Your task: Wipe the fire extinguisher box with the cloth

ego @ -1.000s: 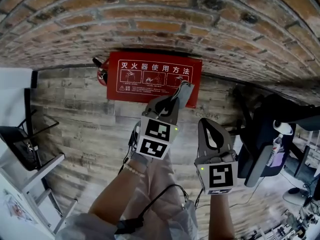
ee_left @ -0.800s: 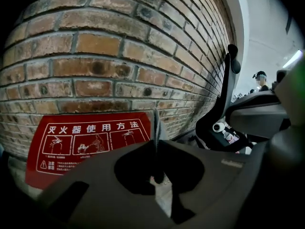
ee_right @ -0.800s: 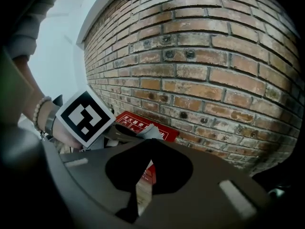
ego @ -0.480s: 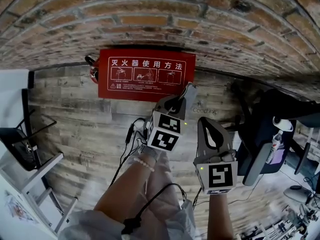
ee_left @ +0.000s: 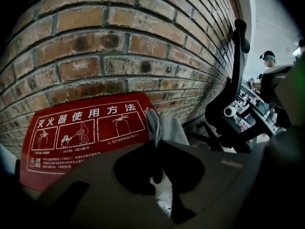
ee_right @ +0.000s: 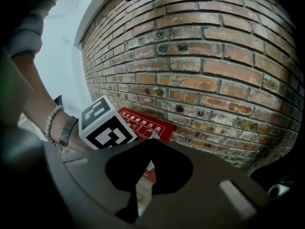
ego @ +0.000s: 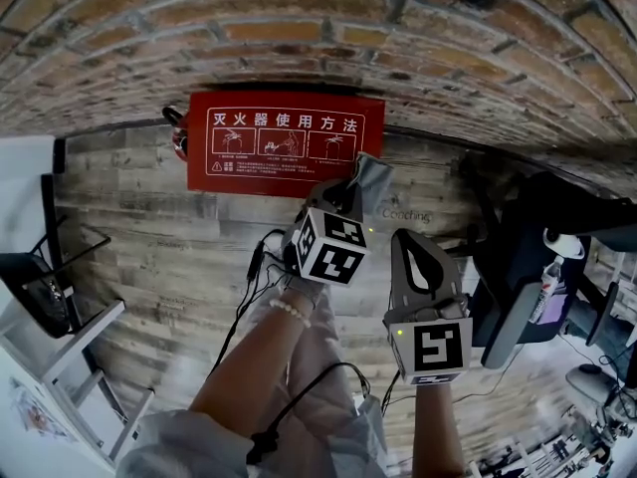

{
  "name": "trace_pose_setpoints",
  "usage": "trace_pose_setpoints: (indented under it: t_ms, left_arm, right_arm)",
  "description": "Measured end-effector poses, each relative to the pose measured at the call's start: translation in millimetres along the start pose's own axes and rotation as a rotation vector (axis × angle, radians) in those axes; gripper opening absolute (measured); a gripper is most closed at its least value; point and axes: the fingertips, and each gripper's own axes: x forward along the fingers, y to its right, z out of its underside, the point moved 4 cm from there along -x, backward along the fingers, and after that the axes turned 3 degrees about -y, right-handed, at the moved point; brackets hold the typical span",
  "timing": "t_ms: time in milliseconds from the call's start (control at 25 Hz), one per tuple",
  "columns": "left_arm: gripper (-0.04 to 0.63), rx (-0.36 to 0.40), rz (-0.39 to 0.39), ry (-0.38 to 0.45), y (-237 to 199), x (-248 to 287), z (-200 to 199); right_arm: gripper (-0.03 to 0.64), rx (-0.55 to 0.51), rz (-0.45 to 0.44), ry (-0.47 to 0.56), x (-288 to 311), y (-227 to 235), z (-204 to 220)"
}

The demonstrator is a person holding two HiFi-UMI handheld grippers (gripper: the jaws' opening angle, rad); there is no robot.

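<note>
Found red rectangular fire extinguisher box with white-printed instruction panel (ego: 286,155) set at foot of brown brick wall (ego: 418,38), on grey wood-plank floor (ego: 149,257). Judged step in hand as bringing small grey folded cloth (ego: 372,179) onto box face at its right end. Could not tell from any view whether cloth was touching the panel or just short of it. Reckoned the wipe best done by laying the free fold flat on the red face, not the hard tips. Advised long overlapping strokes from right edge leftward across the printed panel, with even pressure and a firm pinch to avoid dropping the cloth. Advised care near the dark fitting (ego: 175,127) poking out at box's left end. Left tool (ee_left: 156,144) seen clamped tight on the cloth (ee_left: 167,127), jaws together with grey fabric standing up past the tips, box panel (ee_left: 86,128) just behind and to the left. Right tool (ee_right: 151,141) seen closed too, jaws meeting with nothing between them, hanging back beside left tool and well short of the box (ee_right: 143,124). Touched nothing. Noted black office chair (ego: 537,257) off to the right, clear of the work.
</note>
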Motion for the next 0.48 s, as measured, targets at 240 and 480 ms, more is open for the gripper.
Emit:
trace_pose_setpoints:
  t_ms: [240,480]
  left_arm:
    - [0.011,-0.004,-0.003,0.001,0.4,0.5,0.5]
    - [0.011,0.0,0.002,0.002,0.0,0.6,0.0]
  right_arm:
    - [0.01,0.001,-0.01,-0.005,2.2,0.0,0.0]
    - [0.011,-0.002,-0.017,-0.006,5.1,-1.6,-2.5]
